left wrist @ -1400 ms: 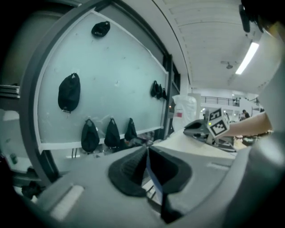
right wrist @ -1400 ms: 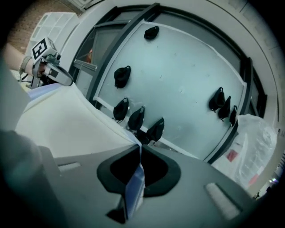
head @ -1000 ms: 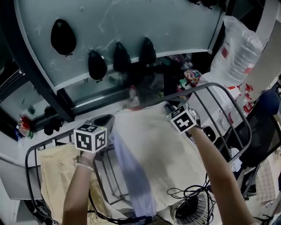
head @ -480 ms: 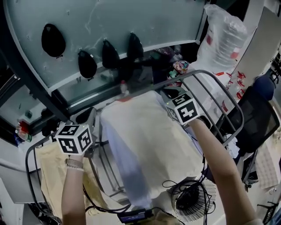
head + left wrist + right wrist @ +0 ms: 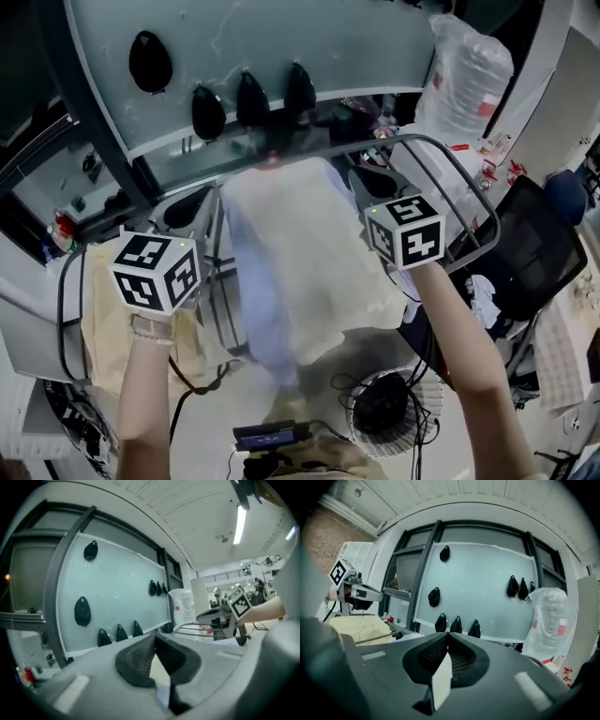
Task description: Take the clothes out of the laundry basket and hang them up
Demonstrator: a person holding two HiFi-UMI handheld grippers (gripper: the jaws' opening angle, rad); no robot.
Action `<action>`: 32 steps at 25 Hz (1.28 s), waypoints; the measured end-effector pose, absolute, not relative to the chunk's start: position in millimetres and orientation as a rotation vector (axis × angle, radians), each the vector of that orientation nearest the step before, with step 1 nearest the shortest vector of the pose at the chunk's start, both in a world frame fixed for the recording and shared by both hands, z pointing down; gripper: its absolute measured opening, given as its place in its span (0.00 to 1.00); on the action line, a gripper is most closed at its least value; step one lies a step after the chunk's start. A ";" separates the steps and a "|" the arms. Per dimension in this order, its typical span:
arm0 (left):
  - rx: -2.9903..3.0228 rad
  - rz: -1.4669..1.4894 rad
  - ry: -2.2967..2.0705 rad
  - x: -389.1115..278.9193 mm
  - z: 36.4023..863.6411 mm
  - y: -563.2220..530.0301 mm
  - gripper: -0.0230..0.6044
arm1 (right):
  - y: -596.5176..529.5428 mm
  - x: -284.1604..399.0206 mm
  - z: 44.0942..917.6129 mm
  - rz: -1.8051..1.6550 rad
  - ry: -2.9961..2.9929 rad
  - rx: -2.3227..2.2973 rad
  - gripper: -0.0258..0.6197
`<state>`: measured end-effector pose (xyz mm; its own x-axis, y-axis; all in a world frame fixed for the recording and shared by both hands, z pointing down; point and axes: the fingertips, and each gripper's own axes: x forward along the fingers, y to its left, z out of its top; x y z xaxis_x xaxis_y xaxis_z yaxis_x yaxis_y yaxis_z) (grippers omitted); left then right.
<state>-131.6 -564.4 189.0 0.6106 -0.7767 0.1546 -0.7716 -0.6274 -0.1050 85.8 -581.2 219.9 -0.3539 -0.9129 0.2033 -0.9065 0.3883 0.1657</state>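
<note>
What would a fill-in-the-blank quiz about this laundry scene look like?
1. The left gripper and the right gripper are each ____ on the cream garment.
2. A yellow cloth hangs over the drying rack on the ____ gripper's side.
3. The objects hanging on the pale panel are ____ in colour.

Missing words: shut; left; black.

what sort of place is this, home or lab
Probably a lab or workshop hall, not a home: ceiling strip light, office chair, floor cables, plus a drying rack with a yellow cloth draped on it.
</note>
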 end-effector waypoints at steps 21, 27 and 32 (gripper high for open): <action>-2.670 -0.240 1.322 -134.8 157.1 -273.2 0.03 | -284.5 66.7 208.7 -0.262 -2.488 1.476 0.04; -2.684 -0.206 1.286 -152.9 164.8 -232.5 0.03 | -240.1 63.0 214.0 -0.296 -2.467 1.504 0.04; -2.719 -0.226 1.320 -170.1 188.2 -215.1 0.03 | -215.8 48.1 227.9 -0.275 -2.445 1.506 0.04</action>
<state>-170.1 -215.1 188.2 0.6107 -0.7873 0.0851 -0.7707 -0.6156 -0.1642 48.1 -215.8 227.9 -0.4310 -0.8947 0.1174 -0.8461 0.4459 0.2919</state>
